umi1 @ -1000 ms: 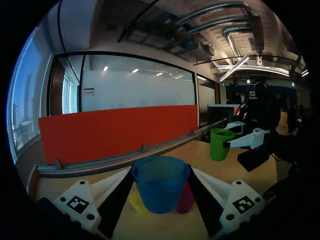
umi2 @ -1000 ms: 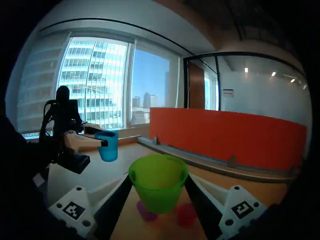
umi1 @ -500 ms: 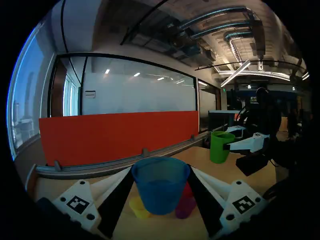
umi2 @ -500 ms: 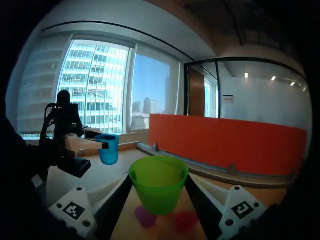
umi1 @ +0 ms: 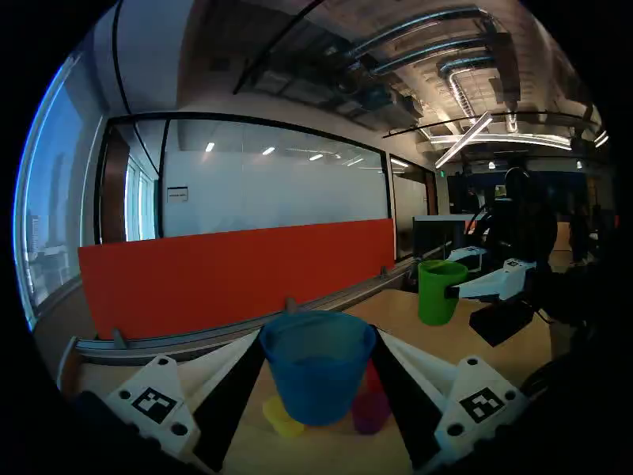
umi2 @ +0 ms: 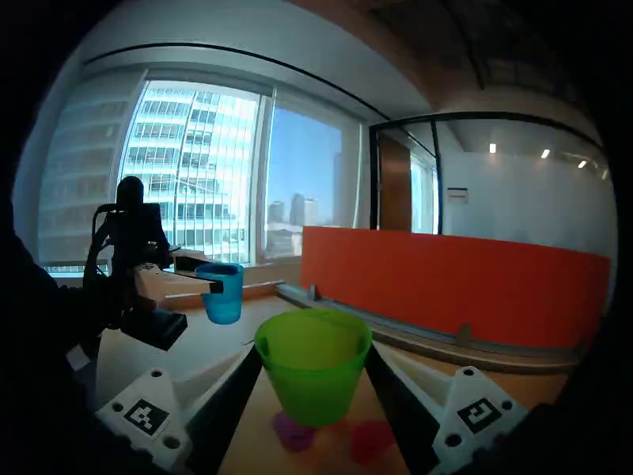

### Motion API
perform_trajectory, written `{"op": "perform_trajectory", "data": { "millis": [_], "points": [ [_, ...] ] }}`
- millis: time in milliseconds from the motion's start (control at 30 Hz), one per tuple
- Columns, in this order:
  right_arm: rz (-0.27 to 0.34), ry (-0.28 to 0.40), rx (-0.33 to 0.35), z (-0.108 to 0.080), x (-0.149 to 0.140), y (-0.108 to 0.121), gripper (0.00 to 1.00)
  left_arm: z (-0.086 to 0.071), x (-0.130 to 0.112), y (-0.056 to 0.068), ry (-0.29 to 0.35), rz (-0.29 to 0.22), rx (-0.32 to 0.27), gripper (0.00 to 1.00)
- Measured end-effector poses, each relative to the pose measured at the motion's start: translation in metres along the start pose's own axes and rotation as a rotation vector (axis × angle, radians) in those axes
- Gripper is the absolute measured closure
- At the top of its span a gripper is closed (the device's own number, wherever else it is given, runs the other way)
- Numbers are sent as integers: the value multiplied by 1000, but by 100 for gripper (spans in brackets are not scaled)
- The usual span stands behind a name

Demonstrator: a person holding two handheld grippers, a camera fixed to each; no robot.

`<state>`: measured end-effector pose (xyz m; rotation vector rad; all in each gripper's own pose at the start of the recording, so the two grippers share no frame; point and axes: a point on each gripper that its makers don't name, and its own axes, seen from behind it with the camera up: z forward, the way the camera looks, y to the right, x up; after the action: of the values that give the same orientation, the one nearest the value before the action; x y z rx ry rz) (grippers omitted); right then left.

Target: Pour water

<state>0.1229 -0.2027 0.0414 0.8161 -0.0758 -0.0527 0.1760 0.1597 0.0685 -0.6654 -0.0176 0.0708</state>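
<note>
**A:** What does the left gripper have?

**B:** A translucent blue plastic cup. The two fingers are spread to the cup's width and press on its sides, one on each. The cup stands upright with its rim level, held clear of the light wooden table.

**A:** And the right gripper?

**B:** It does the same with a translucent green plastic cup. It pinches the cup from both sides, and the cup is upright.

**A:** Is there water in either?

**B:** The lower part of the blue cup looks darker, but I can't tell whether that is water. The green cup is too cloudy to judge.

**A:** How do the two cups stand to each other?

**B:** They are well apart. In the left gripper view the green cup hangs far off to the right. In the right gripper view the blue cup hangs far off to the left, in front of the tall windows.

**A:** What lies around them?

**B:** Under the blue cup, a small yellow cup and a small purple cup sit on the table. A small red cup sits near the purple one, under the green cup. At the table's far edge run a grey rail and an orange partition panel. Nothing stands between the two held cups.

**A:** And the hands?

**B:** Both grippers are held about level. The hands behind them are too dark to make out.
</note>
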Motion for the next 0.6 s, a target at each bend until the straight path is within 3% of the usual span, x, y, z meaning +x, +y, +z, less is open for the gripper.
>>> {"op": "perform_trajectory", "data": {
  "millis": [267,600],
  "points": [
    [9,-6,44,7,-4,-15,9,0,10,2,9,52,3,11],
    [16,-7,103,17,-10,-39,9,0,24,5,7,179,23,11]
  ]
}}
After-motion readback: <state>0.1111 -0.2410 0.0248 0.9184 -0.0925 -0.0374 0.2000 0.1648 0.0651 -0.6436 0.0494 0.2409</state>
